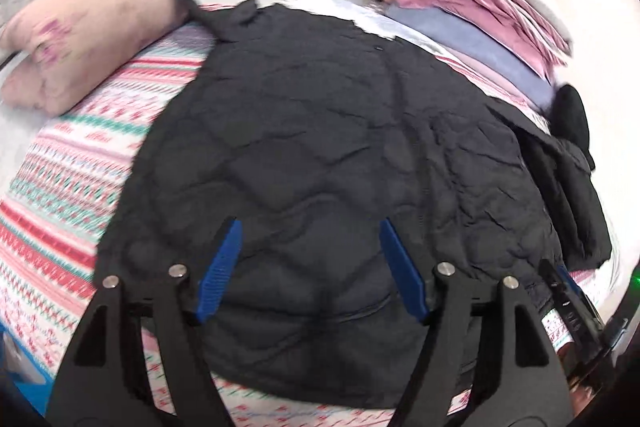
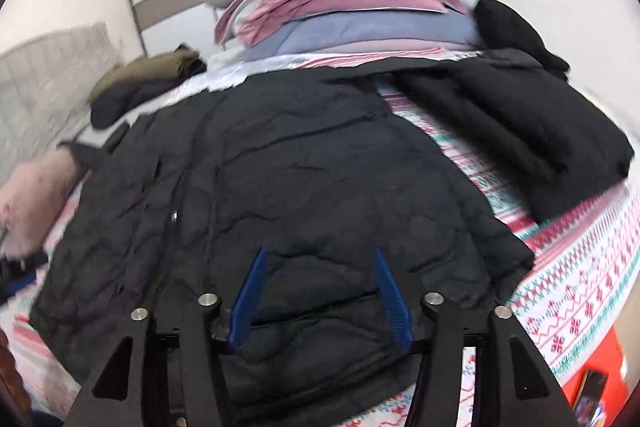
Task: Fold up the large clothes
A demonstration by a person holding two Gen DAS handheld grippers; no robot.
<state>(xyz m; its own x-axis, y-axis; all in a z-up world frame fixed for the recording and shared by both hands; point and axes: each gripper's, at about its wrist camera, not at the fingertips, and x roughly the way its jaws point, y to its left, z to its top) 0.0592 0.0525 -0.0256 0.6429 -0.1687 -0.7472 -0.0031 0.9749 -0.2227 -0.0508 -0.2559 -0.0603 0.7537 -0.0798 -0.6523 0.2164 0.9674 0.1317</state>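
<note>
Jacket (image 1: 320,155) — dark, quilted, spread flat on the bed's patterned cover (image 1: 72,187), just ahead of both claws. Left claw (image 1: 310,227) wide, nothing between the blue pads. Right claw (image 2: 318,255) also apart, empty. Pink pillow (image 1: 84,39) carries purple print — blurred, unreadable. Folded bedding stack (image 2: 340,7) behind, second dark garment (image 2: 520,123) beside it.

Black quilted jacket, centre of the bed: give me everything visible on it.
The black quilted jacket looks like puffy, matte synthetic fabric with wavy stitch lines and creases. It lies spread flat on the patterned bedsheet, collar end away from the cameras, a zipper line running along it. One sleeve stretches toward the pink pillow. Neither open gripper touches it.
</note>
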